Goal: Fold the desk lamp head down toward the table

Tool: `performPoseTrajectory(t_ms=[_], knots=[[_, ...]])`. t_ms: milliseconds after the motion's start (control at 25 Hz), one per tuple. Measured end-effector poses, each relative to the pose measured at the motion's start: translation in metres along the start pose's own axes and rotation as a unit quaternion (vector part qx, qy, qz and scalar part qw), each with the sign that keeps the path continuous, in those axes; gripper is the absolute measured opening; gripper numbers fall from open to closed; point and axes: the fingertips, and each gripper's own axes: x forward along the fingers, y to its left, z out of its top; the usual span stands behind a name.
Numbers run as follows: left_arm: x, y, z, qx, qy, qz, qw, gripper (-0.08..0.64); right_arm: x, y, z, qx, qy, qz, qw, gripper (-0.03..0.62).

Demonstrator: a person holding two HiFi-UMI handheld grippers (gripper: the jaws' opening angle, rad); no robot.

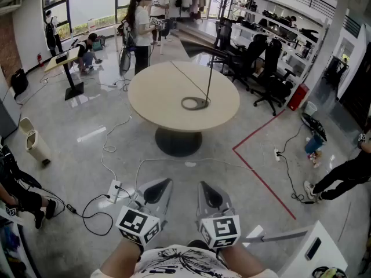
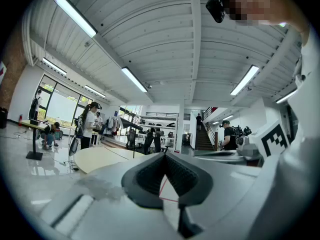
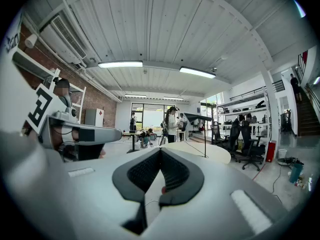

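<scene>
The desk lamp stands on a round beige table (image 1: 151,100) well ahead of me. It has a ring base (image 1: 194,103), a thin upright pole (image 1: 209,77) and a long dark head (image 1: 203,45) lying about level at the top. Its cord runs across the tabletop. Both grippers hover low over the floor, short of the table and touching nothing. My left gripper (image 1: 168,182) and right gripper (image 1: 202,184) are shut and hold nothing. The lamp head (image 2: 131,125) shows far off in the left gripper view, and the lamp head (image 3: 197,117) appears above the table (image 3: 200,151) in the right gripper view.
Black office chairs (image 1: 261,62) crowd the table's far right. A red tape line (image 1: 261,175) crosses the floor. Cables and a power strip (image 1: 114,190) lie at the left front. A person (image 1: 141,28) stands behind the table, and a white bin (image 1: 33,141) is at left.
</scene>
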Motion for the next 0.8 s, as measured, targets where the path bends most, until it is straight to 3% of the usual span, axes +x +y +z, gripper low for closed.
performPoseTrajectory(t_ms=[800], knots=[[-0.007, 0.009, -0.005, -0.003, 0.001, 0.001, 1.0, 0.005, 0.005, 0.001, -0.015, 0.017, 0.021, -0.027, 0.999, 0.009]])
